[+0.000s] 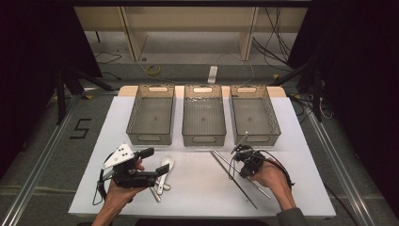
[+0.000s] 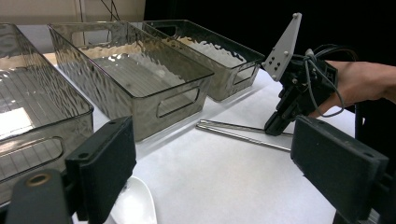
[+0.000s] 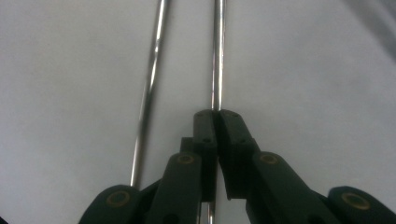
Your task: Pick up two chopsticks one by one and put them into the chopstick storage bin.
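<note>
Two long metal chopsticks (image 1: pixel 235 176) lie side by side on the white table (image 1: pixel 197 188), in front of the bins. My right gripper (image 1: pixel 235 155) points down at their far end, and its jaws are shut on one chopstick (image 3: pixel 217 56); the other chopstick (image 3: pixel 149 79) lies free just beside it. The left gripper view shows that right gripper (image 2: pixel 273 128) with its tips down on the rods (image 2: pixel 233 131). My left gripper (image 1: pixel 155 161) is held open at the front left, above a white spoon (image 1: pixel 167 162), with nothing between its pads (image 2: pixel 107 158).
Three empty see-through grey bins stand in a row across the back of the table: left (image 1: pixel 150 139), middle (image 1: pixel 203 140), right (image 1: pixel 258 138). More metal cutlery (image 1: pixel 157 190) lies beside the spoon under my left hand. Dark floor with cables surrounds the table.
</note>
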### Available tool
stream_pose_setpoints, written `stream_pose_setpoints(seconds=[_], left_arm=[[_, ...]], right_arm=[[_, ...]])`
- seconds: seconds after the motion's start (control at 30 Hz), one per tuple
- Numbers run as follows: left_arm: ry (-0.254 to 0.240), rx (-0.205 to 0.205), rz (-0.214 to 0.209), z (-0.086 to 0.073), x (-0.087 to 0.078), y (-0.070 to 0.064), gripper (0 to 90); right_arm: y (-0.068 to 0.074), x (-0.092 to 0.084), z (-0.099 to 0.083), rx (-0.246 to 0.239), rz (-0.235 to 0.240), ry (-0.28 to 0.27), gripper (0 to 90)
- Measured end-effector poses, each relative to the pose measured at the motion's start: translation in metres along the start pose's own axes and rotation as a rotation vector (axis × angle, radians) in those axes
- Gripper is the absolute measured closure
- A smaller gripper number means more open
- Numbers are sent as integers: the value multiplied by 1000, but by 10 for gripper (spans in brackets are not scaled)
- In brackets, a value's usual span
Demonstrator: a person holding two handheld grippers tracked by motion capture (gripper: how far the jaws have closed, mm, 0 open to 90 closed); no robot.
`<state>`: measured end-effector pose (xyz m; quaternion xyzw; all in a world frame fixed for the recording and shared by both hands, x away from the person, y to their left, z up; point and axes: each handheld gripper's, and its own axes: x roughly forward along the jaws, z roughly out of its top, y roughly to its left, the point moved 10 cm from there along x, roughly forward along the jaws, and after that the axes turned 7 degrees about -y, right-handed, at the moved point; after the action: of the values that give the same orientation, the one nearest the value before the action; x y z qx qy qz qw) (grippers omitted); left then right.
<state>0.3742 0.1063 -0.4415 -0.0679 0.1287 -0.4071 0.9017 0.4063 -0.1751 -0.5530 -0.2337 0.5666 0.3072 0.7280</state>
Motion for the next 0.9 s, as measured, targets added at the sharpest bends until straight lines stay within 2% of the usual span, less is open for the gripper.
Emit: stream_pose_setpoints(seconds=[0.27, 0.4, 0.67, 0.8, 0.9], left_arm=[[5, 2, -1, -1, 0, 0, 137], [6, 1, 0, -1, 0, 0, 137], [10, 5, 7, 0, 1, 2, 137], [47, -1, -3, -3, 7, 1, 137], [104, 9, -20, -9, 17, -3, 137]], right_arm=[[-3, -1, 1, -41, -15, -13, 866], [-4, -6, 3, -49, -13, -54, 867], [-1, -20, 6, -85, -10, -99, 868], [10, -33, 11, -134, -6, -126, 868], [19, -39, 14, -174, -3, -139, 867]])
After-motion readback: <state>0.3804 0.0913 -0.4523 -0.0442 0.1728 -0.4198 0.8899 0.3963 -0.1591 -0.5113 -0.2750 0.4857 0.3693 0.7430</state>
